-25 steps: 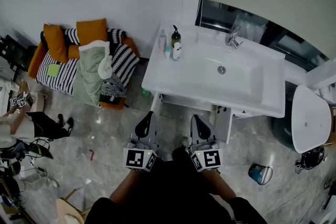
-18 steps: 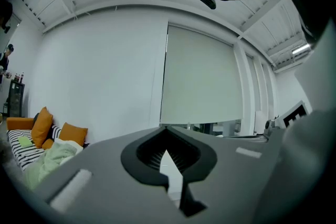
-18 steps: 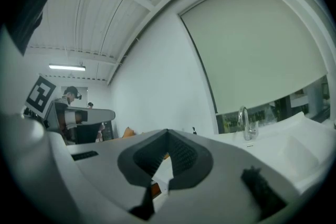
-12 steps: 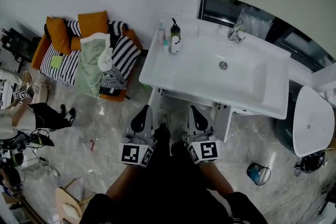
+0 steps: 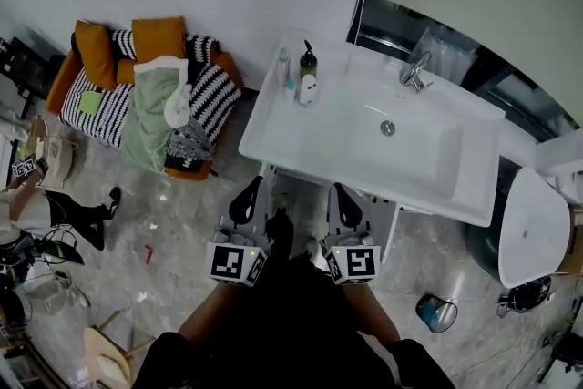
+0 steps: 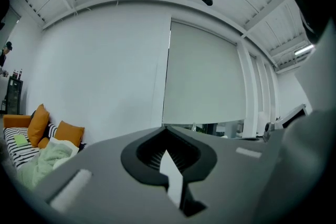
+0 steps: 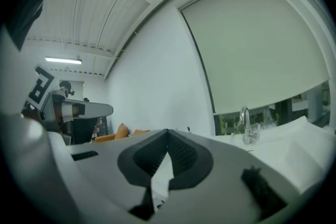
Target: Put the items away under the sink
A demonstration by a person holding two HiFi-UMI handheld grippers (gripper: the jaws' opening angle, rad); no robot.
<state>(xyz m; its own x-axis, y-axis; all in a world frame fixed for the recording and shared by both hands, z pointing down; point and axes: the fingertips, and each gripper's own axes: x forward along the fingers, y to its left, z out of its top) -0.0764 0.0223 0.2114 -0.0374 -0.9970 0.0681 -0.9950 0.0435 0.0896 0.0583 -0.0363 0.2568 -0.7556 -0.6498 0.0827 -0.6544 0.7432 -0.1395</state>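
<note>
Both shut tight and empty, the left claw (image 5: 248,199) and right claw (image 5: 345,203) hover side by side just short of the sink's (image 5: 273,137) front edge. The bottles (image 5: 301,77) stand at its back left corner. Bare floor (image 5: 173,223) opens leftward toward the sofa (image 5: 109,100).

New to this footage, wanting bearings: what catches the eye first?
A big white sink fills the middle, small bottles at its back left corner. Left of it sits a striped sofa with orange cushions; the left gripper and right gripper, both shut, point at the sink's front.
</note>
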